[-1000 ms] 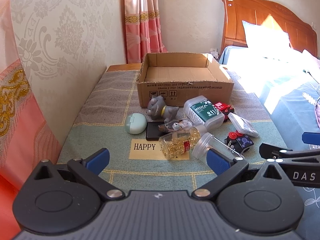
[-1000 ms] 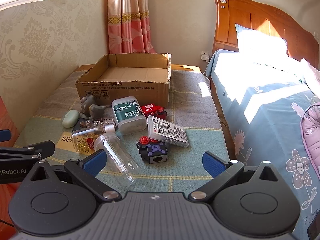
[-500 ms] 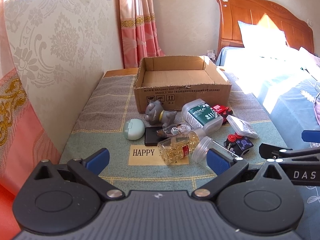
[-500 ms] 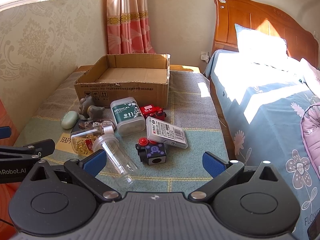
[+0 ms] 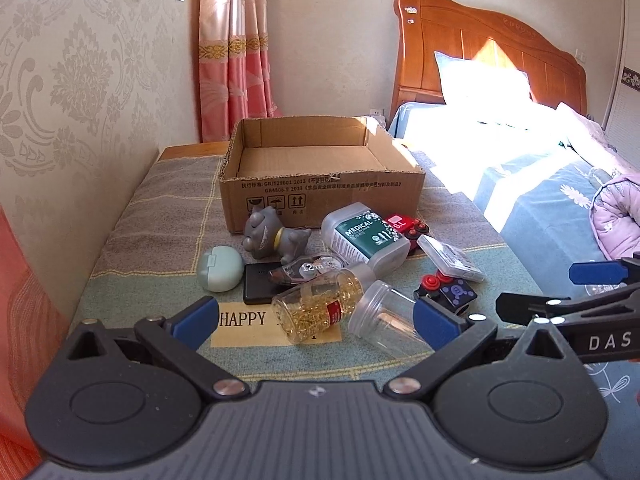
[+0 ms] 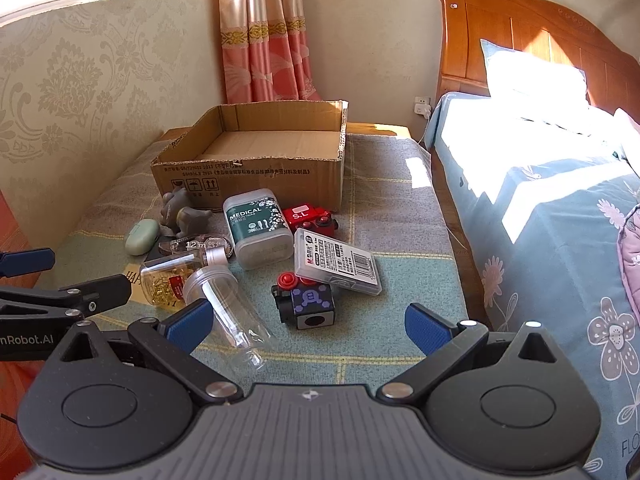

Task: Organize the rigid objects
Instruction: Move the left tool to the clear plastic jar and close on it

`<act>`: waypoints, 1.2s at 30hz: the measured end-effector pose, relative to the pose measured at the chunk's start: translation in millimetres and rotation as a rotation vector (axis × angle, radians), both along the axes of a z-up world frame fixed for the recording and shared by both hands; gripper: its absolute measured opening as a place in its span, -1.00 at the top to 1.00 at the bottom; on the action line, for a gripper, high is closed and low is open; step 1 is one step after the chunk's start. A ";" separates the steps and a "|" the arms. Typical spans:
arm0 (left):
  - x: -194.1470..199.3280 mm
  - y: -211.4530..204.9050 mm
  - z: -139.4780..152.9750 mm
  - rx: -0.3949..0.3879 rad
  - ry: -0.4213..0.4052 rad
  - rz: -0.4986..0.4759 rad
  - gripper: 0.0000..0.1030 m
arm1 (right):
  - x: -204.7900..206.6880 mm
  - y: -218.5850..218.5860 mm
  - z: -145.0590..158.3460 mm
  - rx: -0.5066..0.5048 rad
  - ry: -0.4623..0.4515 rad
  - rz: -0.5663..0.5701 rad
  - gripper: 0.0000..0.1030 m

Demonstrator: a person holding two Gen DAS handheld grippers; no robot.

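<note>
An open cardboard box (image 5: 320, 196) (image 6: 256, 176) with a bare floor stands at the back of the cloth-covered table. In front of it lies a cluster: grey cat figure (image 5: 270, 234), mint oval case (image 5: 220, 268), black slab (image 5: 258, 288), MEDICAL bottle (image 5: 366, 236) (image 6: 258, 226), red toy car (image 6: 308, 218), bottle of gold pills (image 5: 320, 304), clear jar (image 5: 384, 320) (image 6: 228, 308), flat clear case (image 6: 338, 262) and black-purple cube toy (image 6: 306, 300). My left gripper (image 5: 314, 324) is open just short of the pill bottle. Open too, my right gripper (image 6: 306, 326) hovers near the cube toy.
A patterned wall and pink curtain (image 5: 236, 48) line the table's left and back. To the right lies a bed (image 6: 540, 184) with a wooden headboard and blue floral cover. A HAPPY label (image 5: 244, 320) is on the cloth. A narrow gap separates the table and the bed.
Both grippers have drifted slightly forward toward the cluster, with both views tilting a little. Both stayed open. No object has moved.
</note>
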State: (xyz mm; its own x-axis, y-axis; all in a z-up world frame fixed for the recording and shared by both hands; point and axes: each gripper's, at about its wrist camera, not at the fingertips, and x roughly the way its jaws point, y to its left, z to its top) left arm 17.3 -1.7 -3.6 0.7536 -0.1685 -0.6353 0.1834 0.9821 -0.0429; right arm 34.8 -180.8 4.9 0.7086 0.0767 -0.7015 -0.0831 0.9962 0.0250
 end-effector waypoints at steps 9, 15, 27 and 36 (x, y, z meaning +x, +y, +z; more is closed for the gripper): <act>2.9 -16.4 -14.1 0.017 0.022 -0.165 -0.99 | 9.4 -19.9 -35.8 -0.036 0.043 0.060 -1.00; 12.4 -33.2 -28.8 0.064 0.058 -0.239 -0.99 | 7.7 -34.3 -56.9 -0.039 0.064 0.084 -1.00; 34.8 -59.7 -57.9 0.133 0.098 -0.370 -0.99 | 18.7 -36.7 -90.9 -0.063 0.106 0.190 -1.00; 47.4 -69.5 -63.7 0.153 0.095 -0.436 -0.99 | 22.4 -37.3 -97.2 -0.063 0.088 0.245 -1.00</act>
State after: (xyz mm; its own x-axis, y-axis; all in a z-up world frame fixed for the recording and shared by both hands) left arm 64.6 -71.2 -67.2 0.5706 -0.3558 -0.7401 0.5827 0.8105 0.0595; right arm 57.2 -218.0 -92.3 0.6104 0.1930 -0.7682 -0.3223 0.9465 -0.0184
